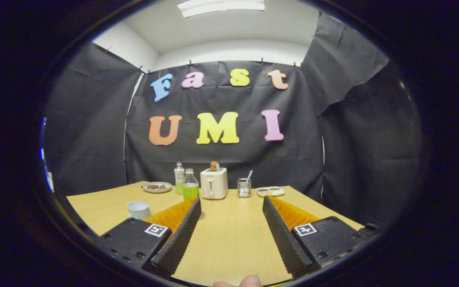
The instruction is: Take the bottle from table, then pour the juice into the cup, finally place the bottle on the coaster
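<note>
**Gripper wide over bare tabletop**

Here the gripper [231,201] hangs low above the table [229,235], its fingers spread wide with nothing between them but bare wood. Beyond the left fingertip stands the bottle [190,184], green juice in its lower part, a second bottle [179,177] just behind it. The cup [139,210] sits just left of the left finger. A toaster [214,182], holder [244,187], plate [157,187] and tray [270,191] line the far edge.

Black cloth walls [94,119] enclose a wooden table [229,235] beneath a white ceiling's light panel [221,6].
</note>
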Available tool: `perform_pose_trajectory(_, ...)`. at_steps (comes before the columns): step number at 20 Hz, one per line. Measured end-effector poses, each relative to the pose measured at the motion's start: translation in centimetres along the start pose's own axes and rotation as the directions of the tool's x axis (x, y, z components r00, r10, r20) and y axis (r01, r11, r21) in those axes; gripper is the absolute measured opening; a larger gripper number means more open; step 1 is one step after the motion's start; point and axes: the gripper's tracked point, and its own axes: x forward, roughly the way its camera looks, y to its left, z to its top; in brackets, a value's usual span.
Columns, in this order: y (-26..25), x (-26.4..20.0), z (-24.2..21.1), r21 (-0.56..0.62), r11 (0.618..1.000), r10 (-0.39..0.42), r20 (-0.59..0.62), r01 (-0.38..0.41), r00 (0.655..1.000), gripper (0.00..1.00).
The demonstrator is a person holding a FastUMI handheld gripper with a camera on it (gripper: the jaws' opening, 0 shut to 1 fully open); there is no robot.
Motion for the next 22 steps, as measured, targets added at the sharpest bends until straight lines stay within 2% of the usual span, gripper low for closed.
perform_pose_trajectory(6, 1.2, 1.0, -2.6, 0.034, 0.999, 0.009, -0.066, -0.007, 0.998, 0.99)
perform_pose_trajectory(15, 0.5, 1.4, -2.1, -0.042, 0.998, -0.046, -0.019, 0.045, 0.999, 0.99)
perform_pose_trajectory(17, 0.9, 1.4, -2.1, -0.046, 0.998, -0.037, -0.017, 0.036, 0.999, 0.99)
perform_pose_trajectory(22, 0.5, 1.2, -1.3, -0.126, 0.990, -0.058, 0.024, 0.060, 0.998, 1.00)
